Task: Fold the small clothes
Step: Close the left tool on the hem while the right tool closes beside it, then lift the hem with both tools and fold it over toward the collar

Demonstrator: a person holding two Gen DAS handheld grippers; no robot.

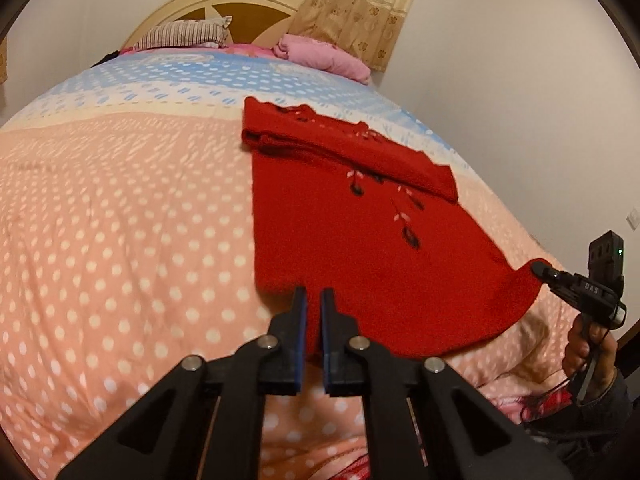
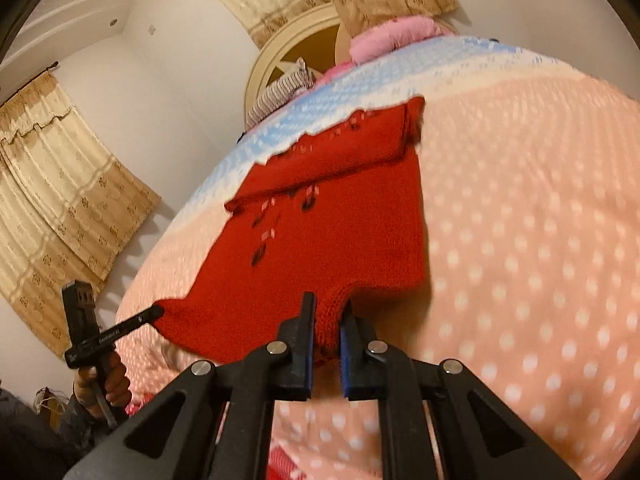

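Note:
A small red knitted sweater (image 1: pixel 360 248) with dark flower embroidery lies on the bed, its upper part folded over in a band. My left gripper (image 1: pixel 314 300) is shut on the sweater's near hem corner. My right gripper (image 2: pixel 329 308) is shut on a bunched piece of the hem of the sweater (image 2: pixel 320 240). The gripper held in the other hand (image 1: pixel 538 270) shows at the right of the left wrist view, pinching the far hem corner. In the right wrist view the other gripper (image 2: pixel 158 312) shows at the left, on the hem's other corner.
The bed has a pink polka-dot quilt (image 1: pixel 120 240) with a blue band toward the headboard (image 1: pixel 224 0). A striped pillow (image 1: pixel 184 34) and a pink folded blanket (image 1: pixel 320 56) lie at the head. Curtains (image 2: pixel 60 184) and white walls surround the bed.

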